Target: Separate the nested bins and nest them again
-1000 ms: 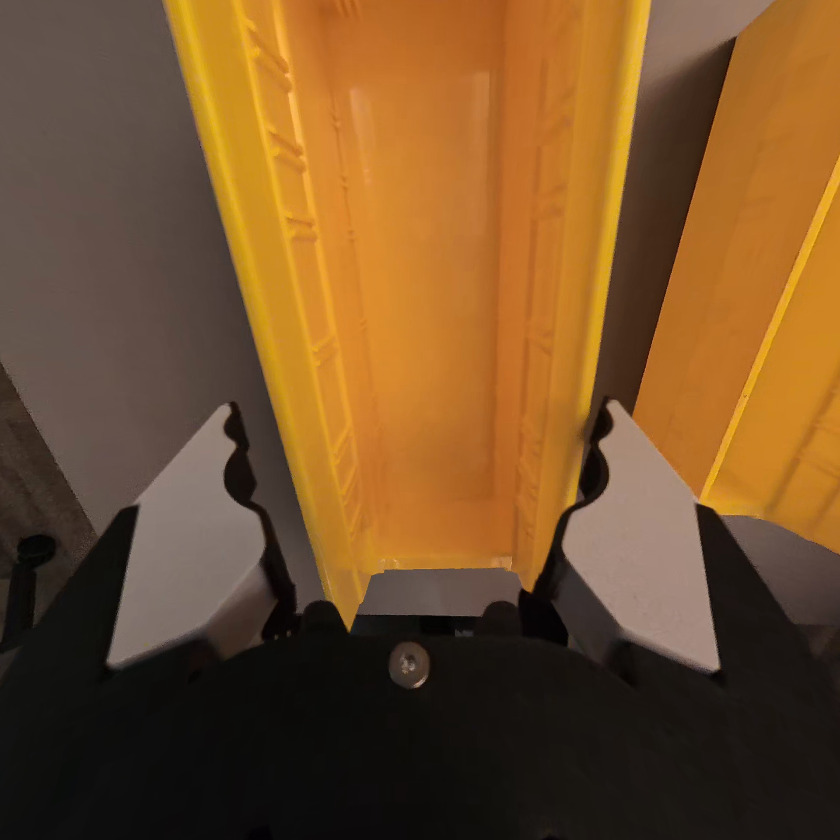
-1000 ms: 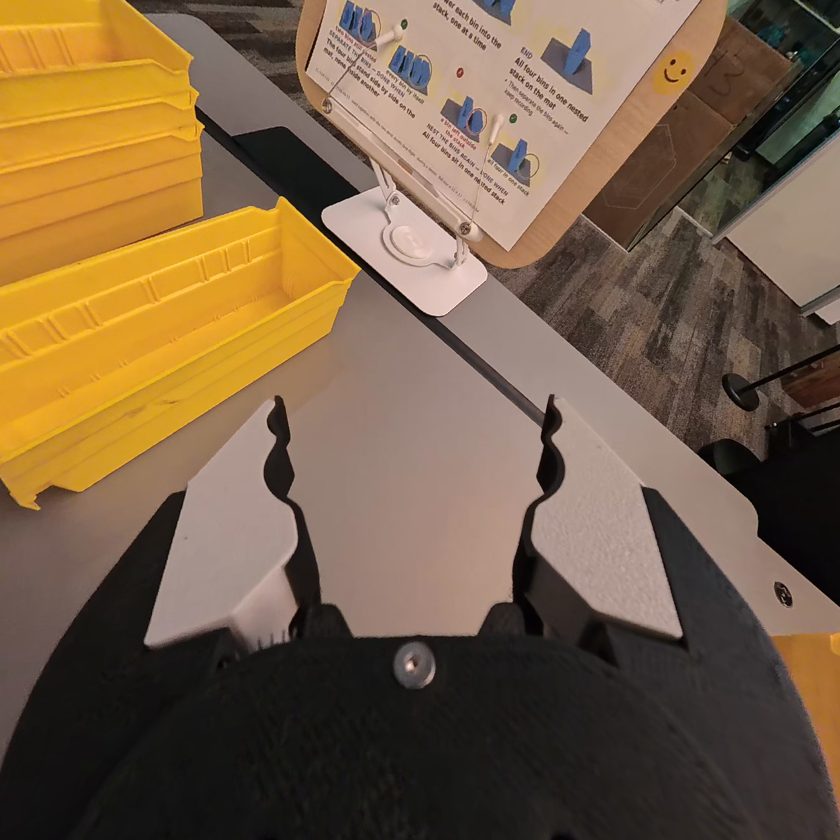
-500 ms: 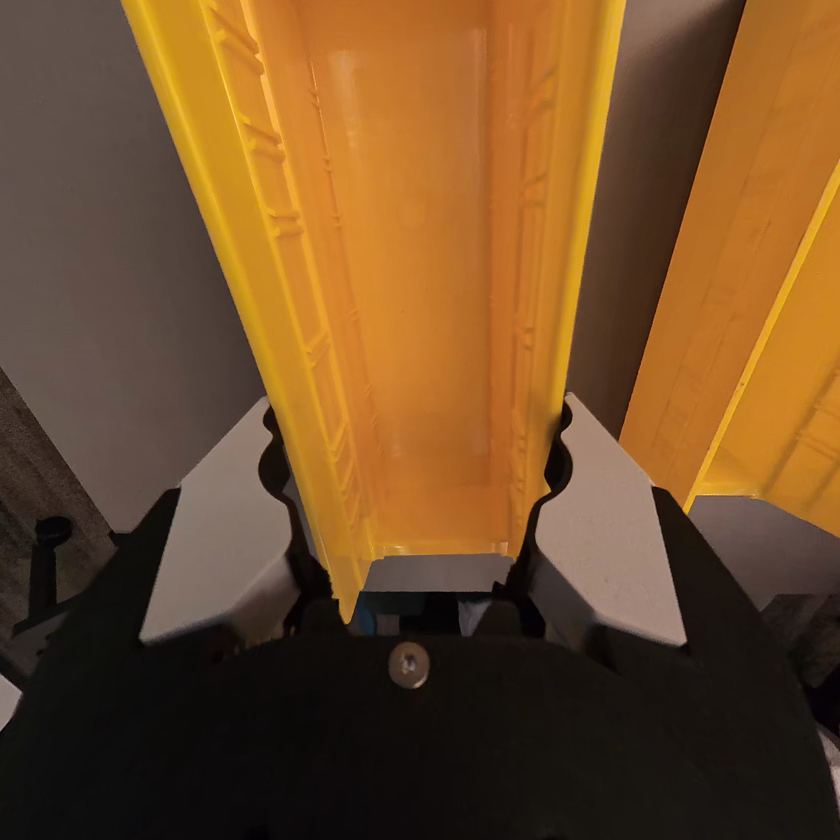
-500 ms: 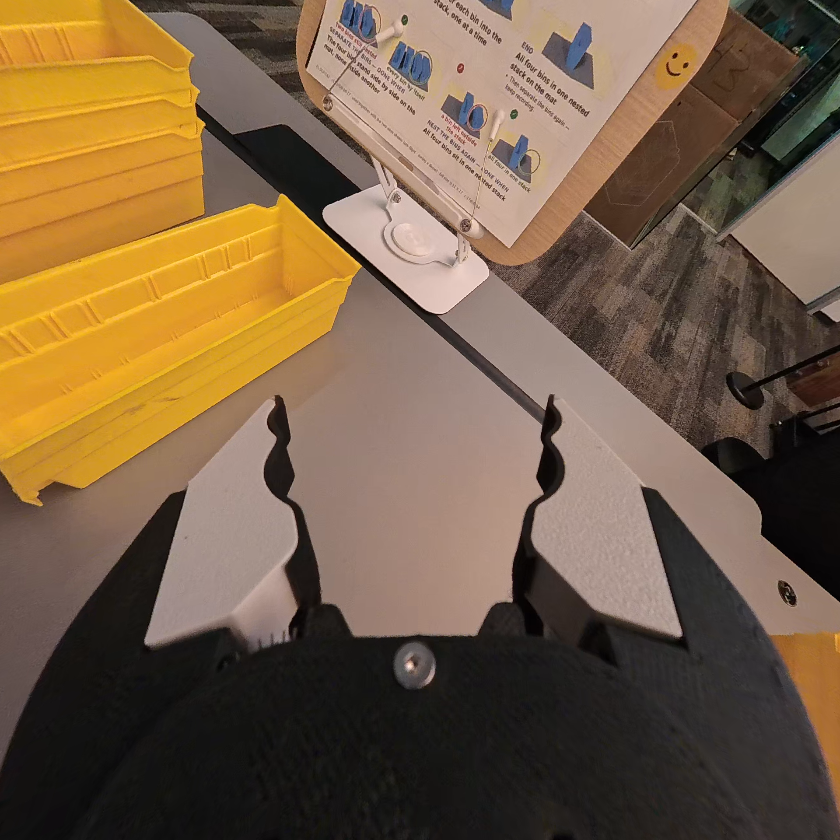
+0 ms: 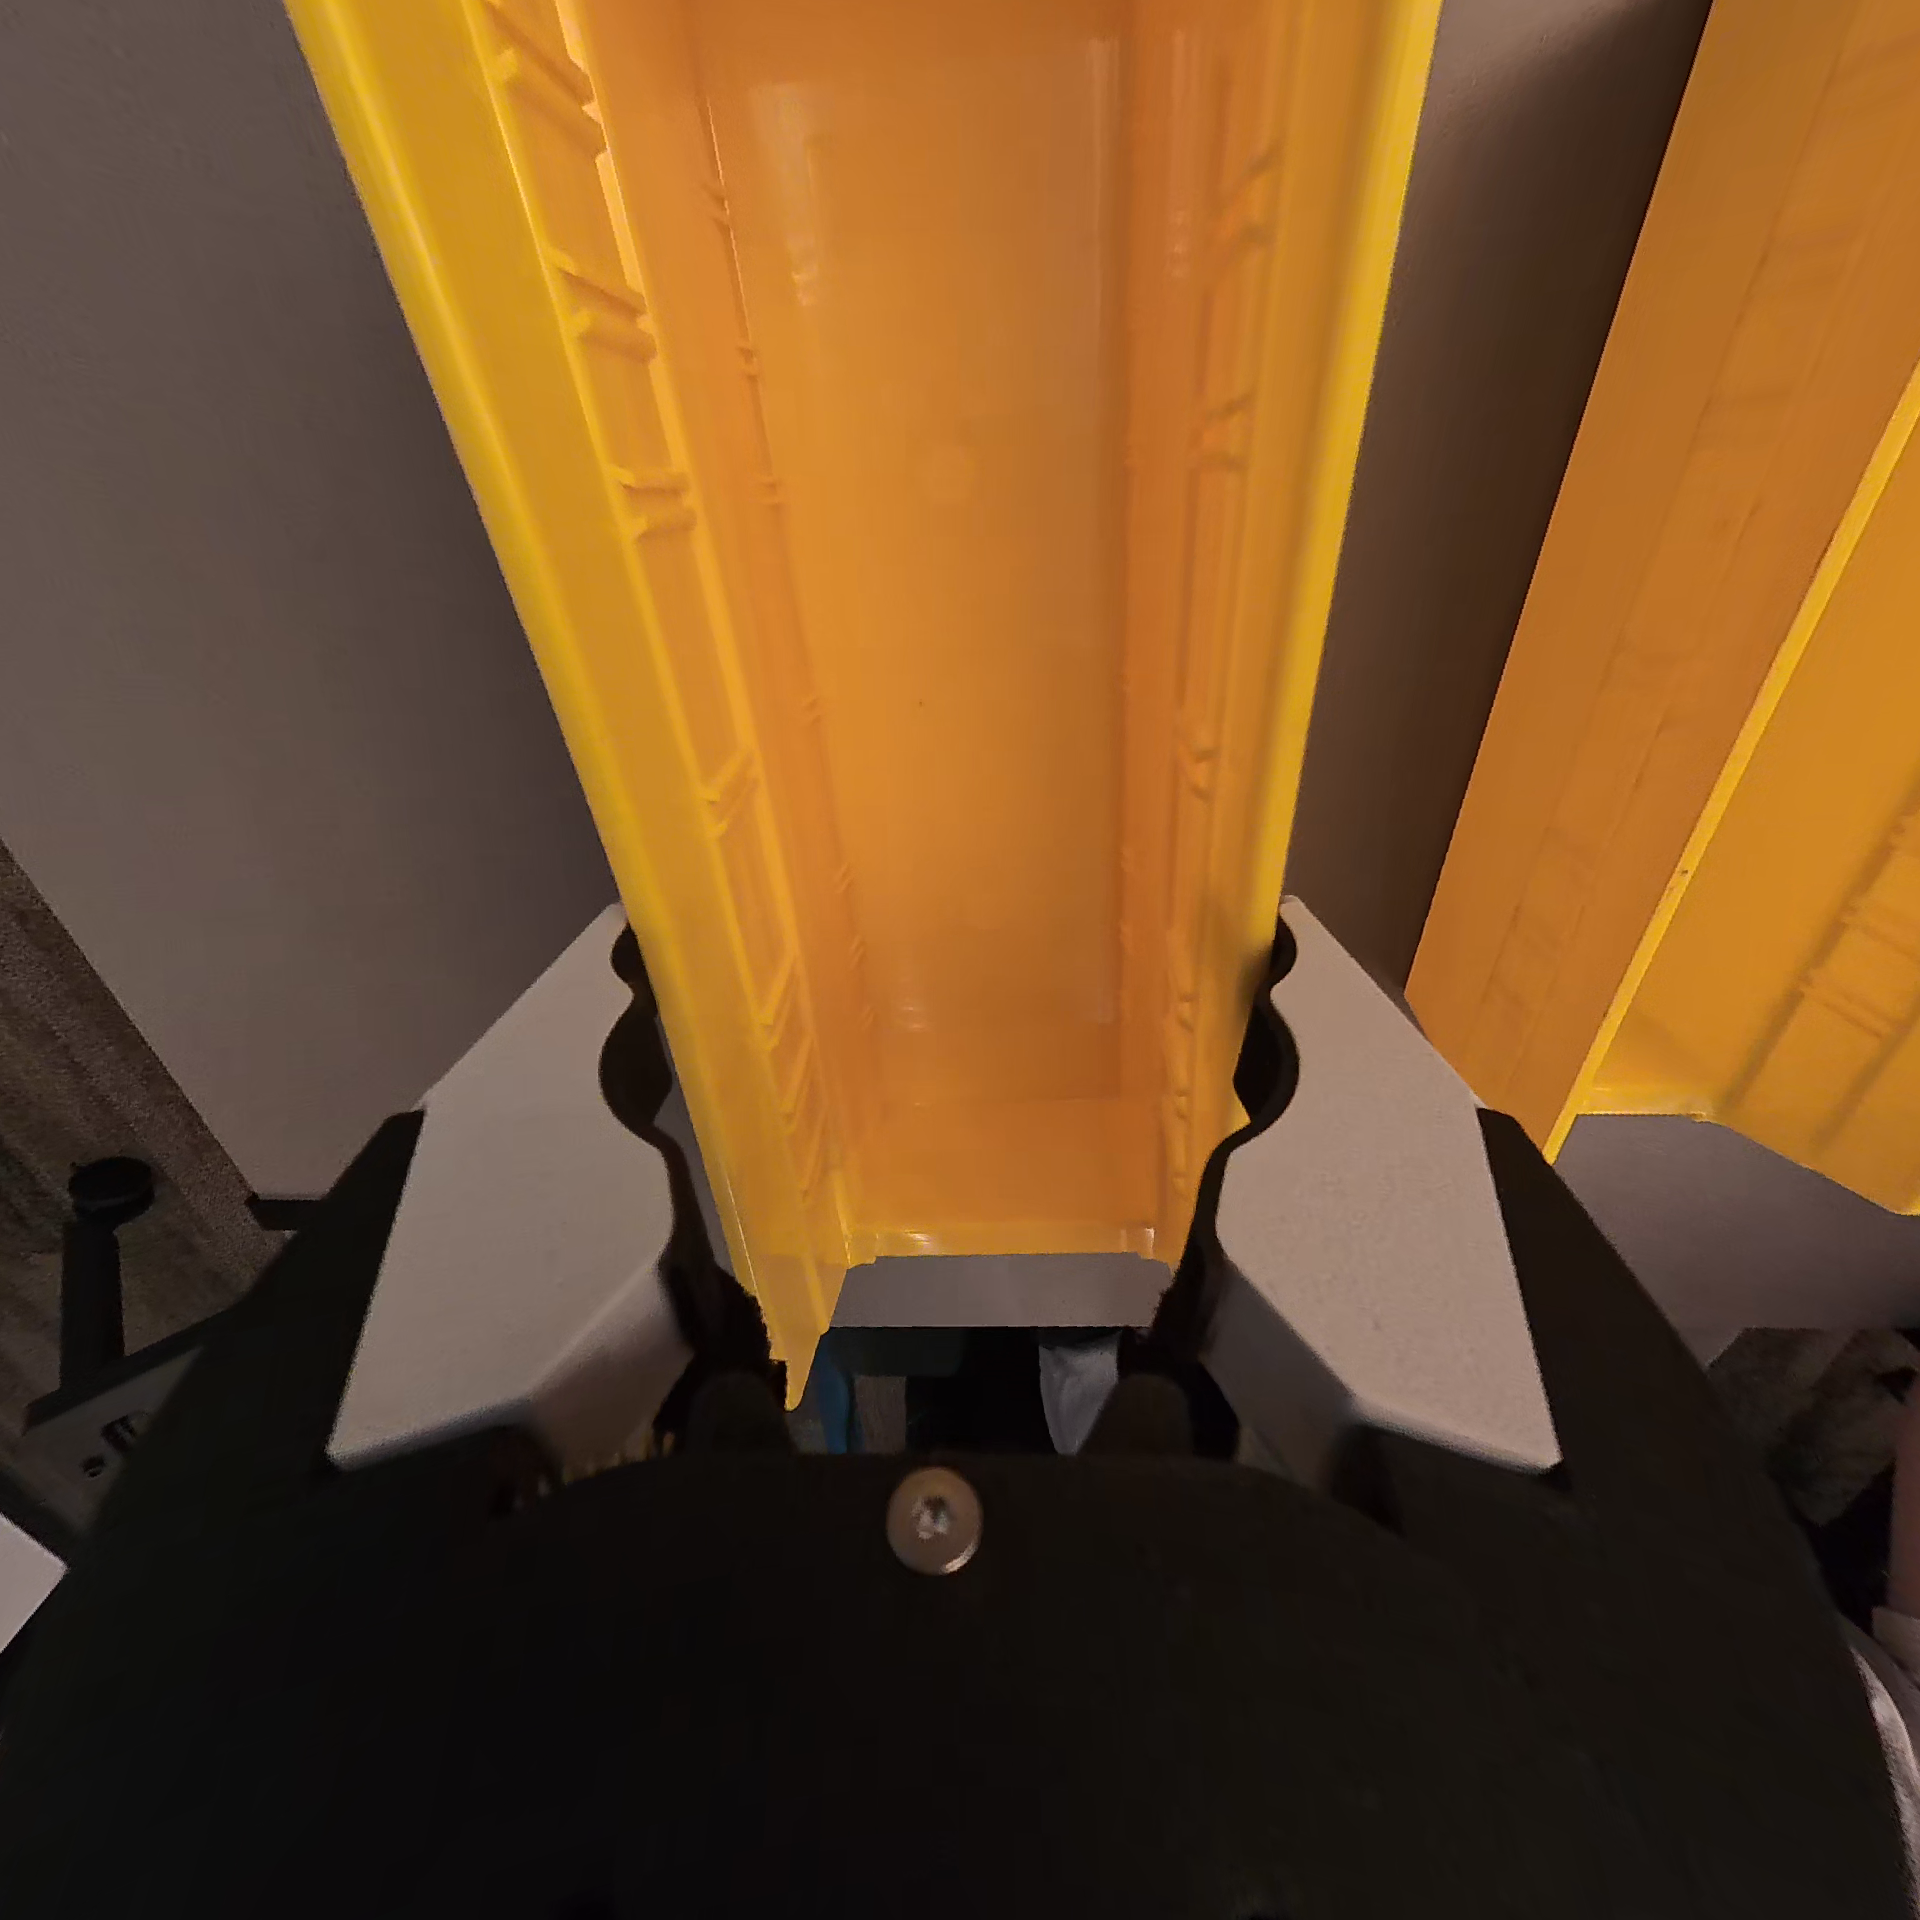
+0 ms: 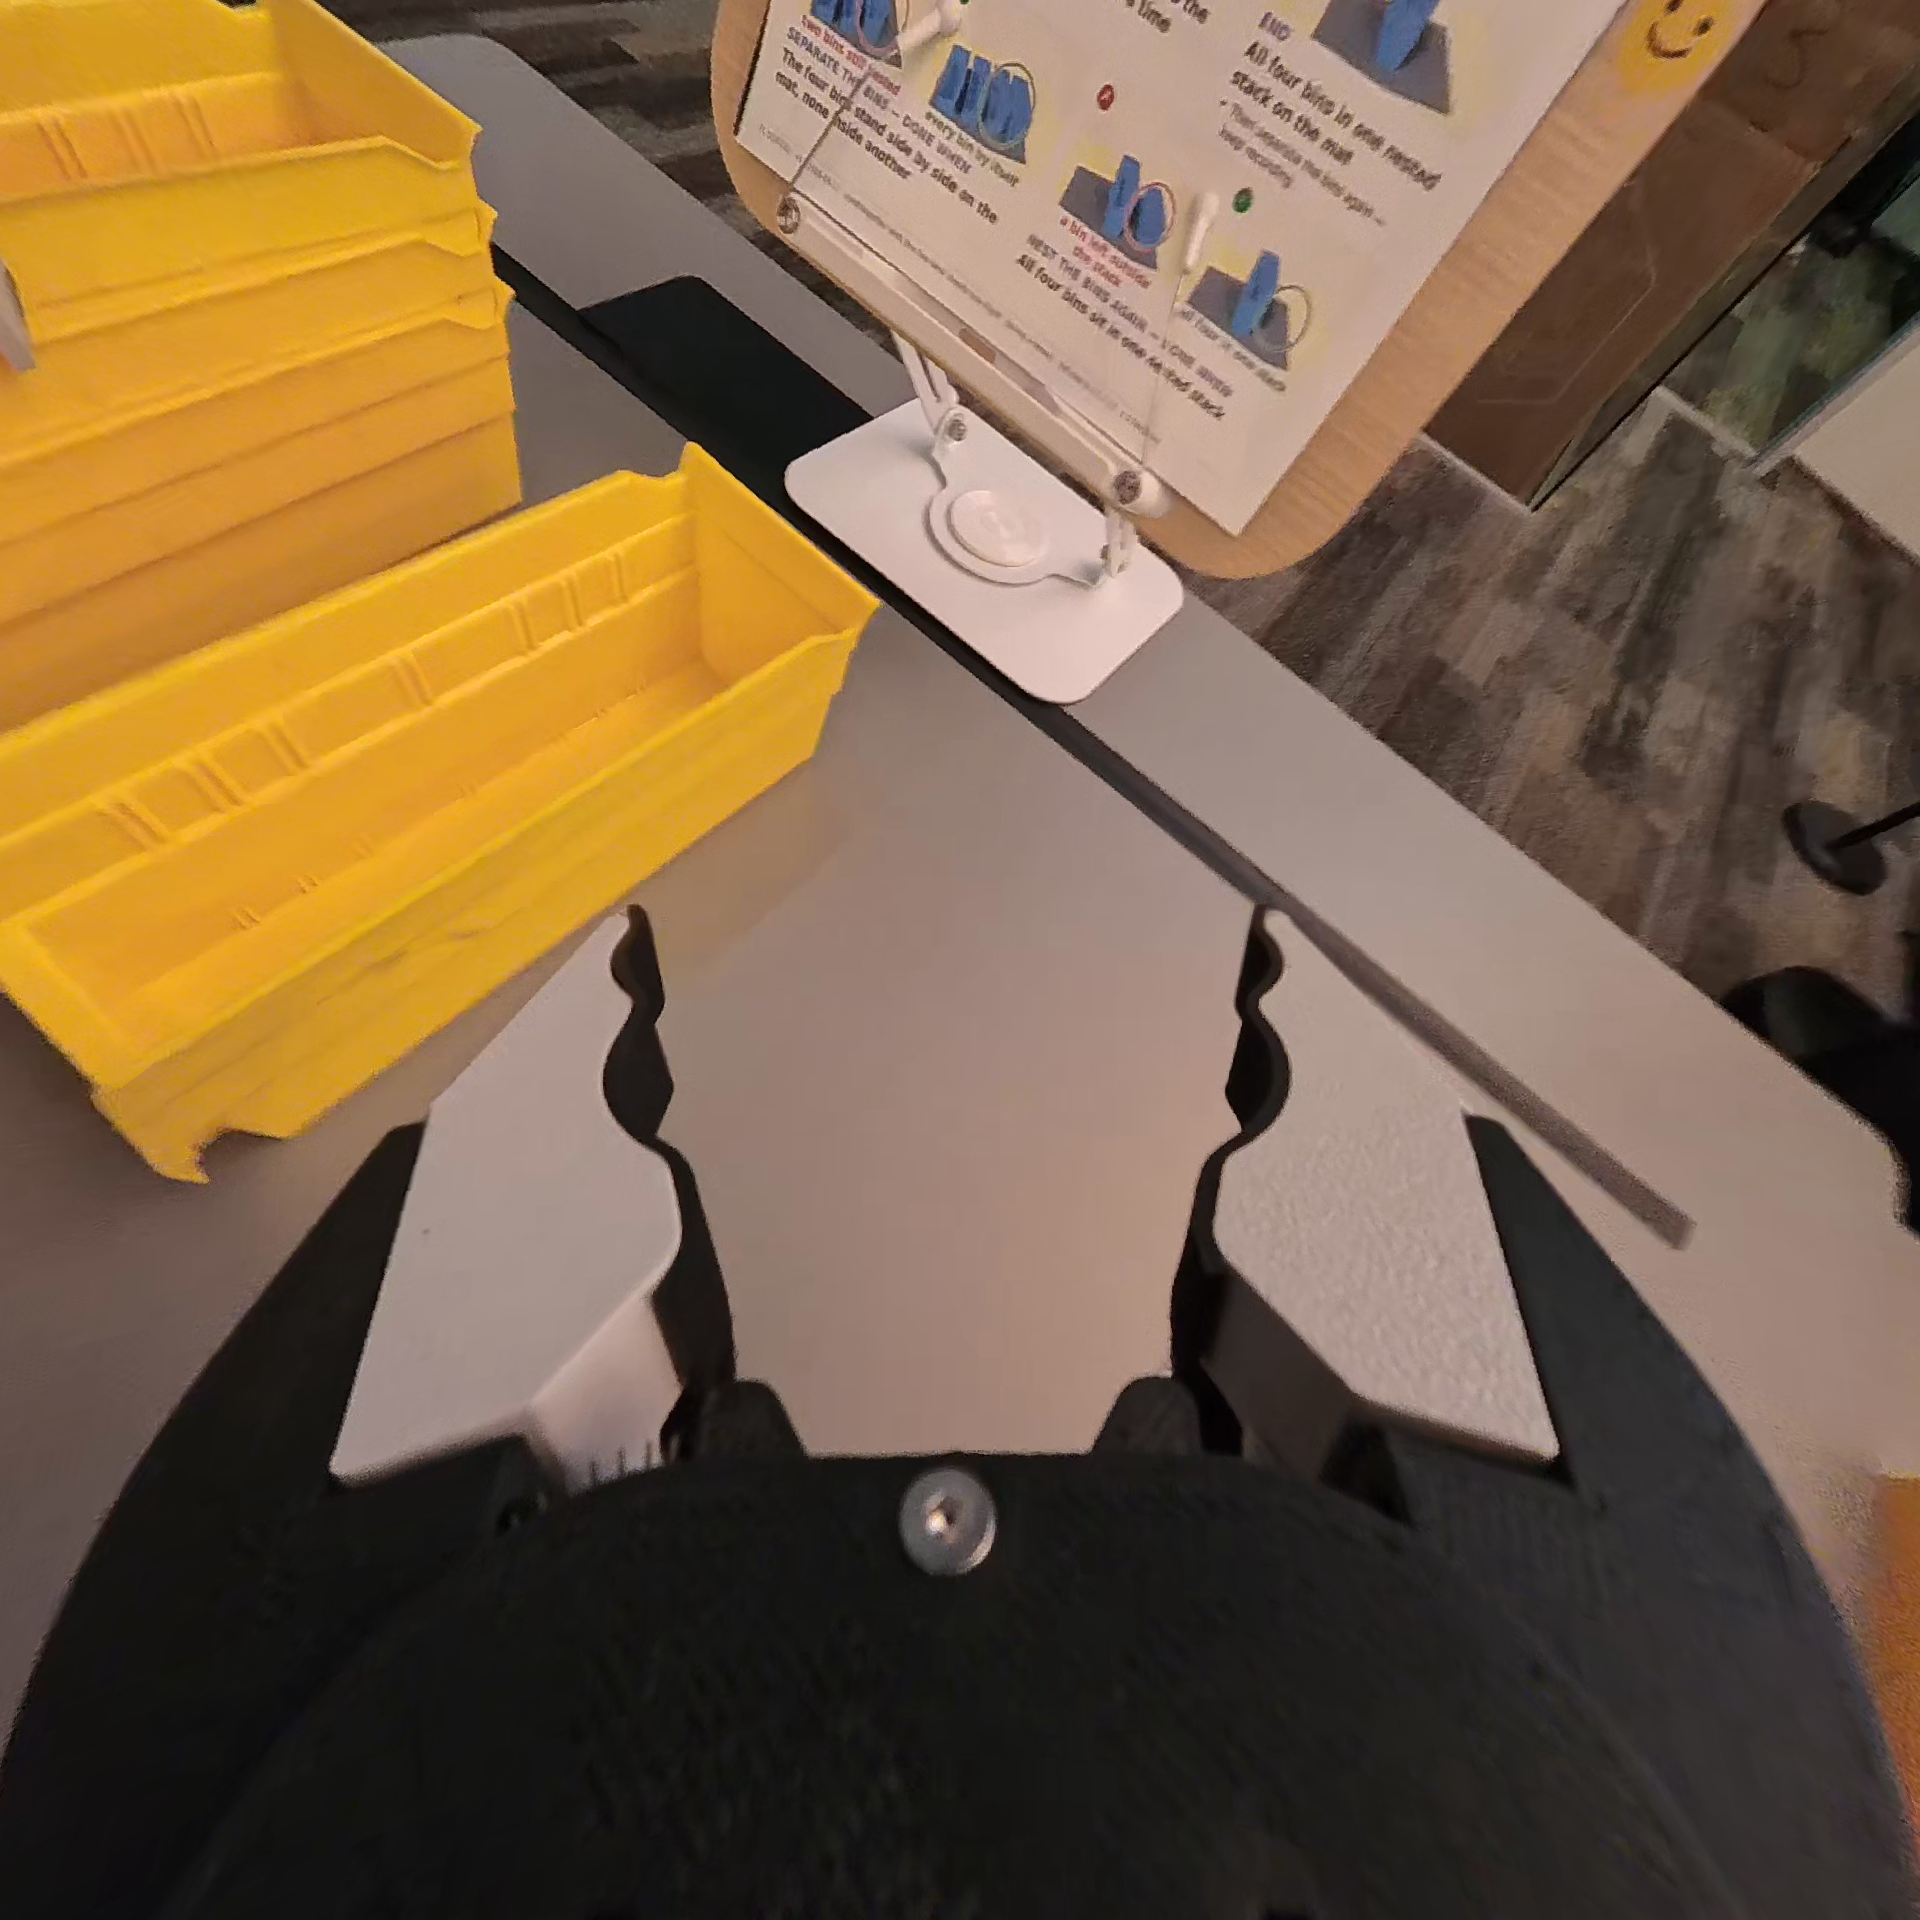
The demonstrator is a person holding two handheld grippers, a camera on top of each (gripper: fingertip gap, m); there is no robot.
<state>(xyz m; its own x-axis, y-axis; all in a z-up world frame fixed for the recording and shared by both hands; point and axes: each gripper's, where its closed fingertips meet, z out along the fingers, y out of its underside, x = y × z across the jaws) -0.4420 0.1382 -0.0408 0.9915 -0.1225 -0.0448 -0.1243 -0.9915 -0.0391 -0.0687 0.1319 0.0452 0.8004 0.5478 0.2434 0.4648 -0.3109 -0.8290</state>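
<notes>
My left tongs are clamped across the short end of a long yellow bin. One pad presses on the outside of its left wall and the other pad sits against the right wall, so the bin lies between them and runs away from me over the grey table. I judge this is the moment to carry this bin, so I should keep the squeeze steady. The walls are thin plastic and can bend inward, and then the bin may slip. Because I hold only one end, the far end will want to drop, so I should lift slowly and keep my wrist level.

Just to the right of it stands another yellow bin, apart from mine. I must not knock it when I move.

My right tongs are apart and hold nothing; they hang over bare table. Beyond them to the left lies a single yellow bin, and behind it a nested stack of bins. Farther off is an instruction board on a white stand.
</notes>
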